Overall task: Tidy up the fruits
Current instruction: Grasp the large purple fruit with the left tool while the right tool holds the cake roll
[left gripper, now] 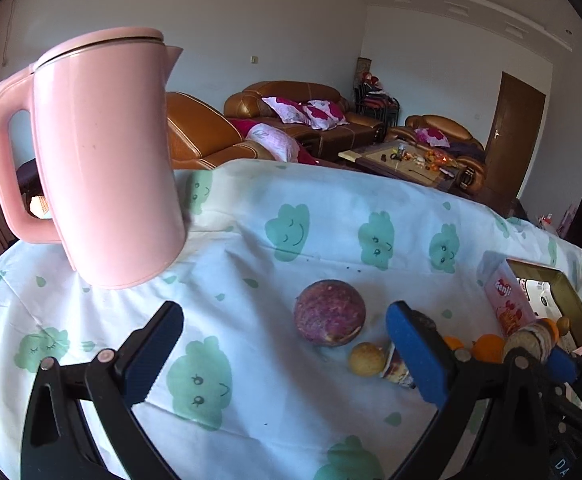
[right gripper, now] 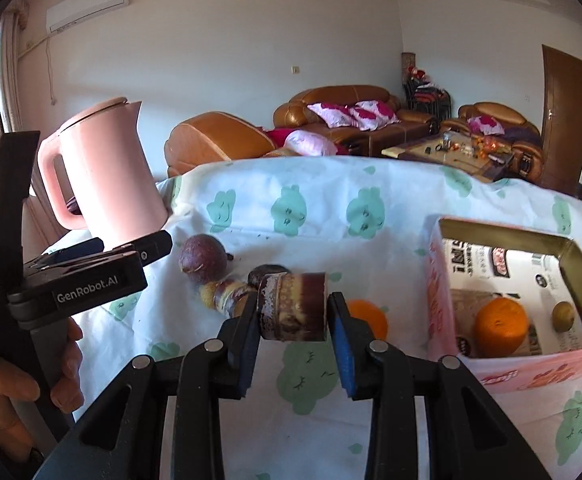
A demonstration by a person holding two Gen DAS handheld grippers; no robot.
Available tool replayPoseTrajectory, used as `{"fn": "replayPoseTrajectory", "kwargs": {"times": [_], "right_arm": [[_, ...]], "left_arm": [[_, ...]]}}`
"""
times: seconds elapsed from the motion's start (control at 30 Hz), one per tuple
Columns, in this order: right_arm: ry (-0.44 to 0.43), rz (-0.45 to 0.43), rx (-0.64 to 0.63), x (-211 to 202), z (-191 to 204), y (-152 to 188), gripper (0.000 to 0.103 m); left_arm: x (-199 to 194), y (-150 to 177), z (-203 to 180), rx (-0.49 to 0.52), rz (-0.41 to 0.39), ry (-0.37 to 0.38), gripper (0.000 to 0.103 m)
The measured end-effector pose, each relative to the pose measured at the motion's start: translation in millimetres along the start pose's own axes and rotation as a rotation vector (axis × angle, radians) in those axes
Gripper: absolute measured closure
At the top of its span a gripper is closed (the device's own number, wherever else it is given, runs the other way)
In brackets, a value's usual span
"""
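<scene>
Orange fruit (right gripper: pixel 501 326) and a small yellow-brown fruit (right gripper: pixel 563 315) are found boxed at right in the gold-lined carton (right gripper: pixel 503 236), a brown-and-cream cylindrical piece (right gripper: pixel 293 306) is clamped in the right gripper (right gripper: pixel 293 344), the left gripper (left gripper: pixel 283 356) is spread empty, and a purple round fruit (left gripper: pixel 329 312) remains outside.

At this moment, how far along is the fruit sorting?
Partly done. An orange and a small brown fruit already lie in the box. The right gripper has its jaws shut on a sugarcane piece. Left on the cloth: the purple fruit, a yellow fruit, another orange. The left gripper is open.
</scene>
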State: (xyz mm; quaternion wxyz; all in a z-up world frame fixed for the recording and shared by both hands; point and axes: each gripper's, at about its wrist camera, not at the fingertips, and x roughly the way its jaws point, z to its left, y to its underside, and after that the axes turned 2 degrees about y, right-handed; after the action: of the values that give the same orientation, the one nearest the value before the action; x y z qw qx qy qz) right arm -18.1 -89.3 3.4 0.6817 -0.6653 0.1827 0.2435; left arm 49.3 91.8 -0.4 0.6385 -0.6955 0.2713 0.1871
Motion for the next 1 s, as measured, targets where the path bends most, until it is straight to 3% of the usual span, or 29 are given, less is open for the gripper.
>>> {"fn": "replayPoseTrajectory", "kwargs": {"times": [0.23,0.37,0.47,0.53,0.6,0.67,0.8,1.0], "right_arm": [[0.056,-0.003,-0.001,4.5,-16.1,-6.1,0.068],[0.072,-0.009,-0.004,6.8,-19.2,-6.9,0.068],[0.076,0.002,-0.006,11.2,-20.8,-7.3,0.068],[0.074,0.015,-0.002,14.6,-21.4,-6.5,0.068],[0.074,0.020,0.001,15.7,-21.8,-4.8,0.068],[0.078,0.019,0.000,16.0,-21.5,-5.1,0.068],[0.091,0.005,-0.009,12.8,-19.4,-5.1,0.068],[0.099,-0.015,-0.009,7.9,-19.9,-6.1,0.068]], "left_arm": [[41.0,-15.0,-25.0,0.018,0.094,-0.010,0.001],[68.5,-12.4,-24.0,0.002,0.181,-0.022,0.015],[83.0,-5.7,-19.4,0.007,0.227,-0.051,0.021],[87.0,-5.0,-13.5,-0.024,0.248,-0.028,0.022],[82.9,-5.3,-11.4,-0.037,0.229,0.001,0.031],[78.6,-4.9,-13.8,-0.027,0.217,0.046,0.049],[71.8,-3.8,-17.2,-0.018,0.199,0.025,0.049],[35.7,-2.2,3.2,-0.107,0.041,-0.019,0.049]]}}
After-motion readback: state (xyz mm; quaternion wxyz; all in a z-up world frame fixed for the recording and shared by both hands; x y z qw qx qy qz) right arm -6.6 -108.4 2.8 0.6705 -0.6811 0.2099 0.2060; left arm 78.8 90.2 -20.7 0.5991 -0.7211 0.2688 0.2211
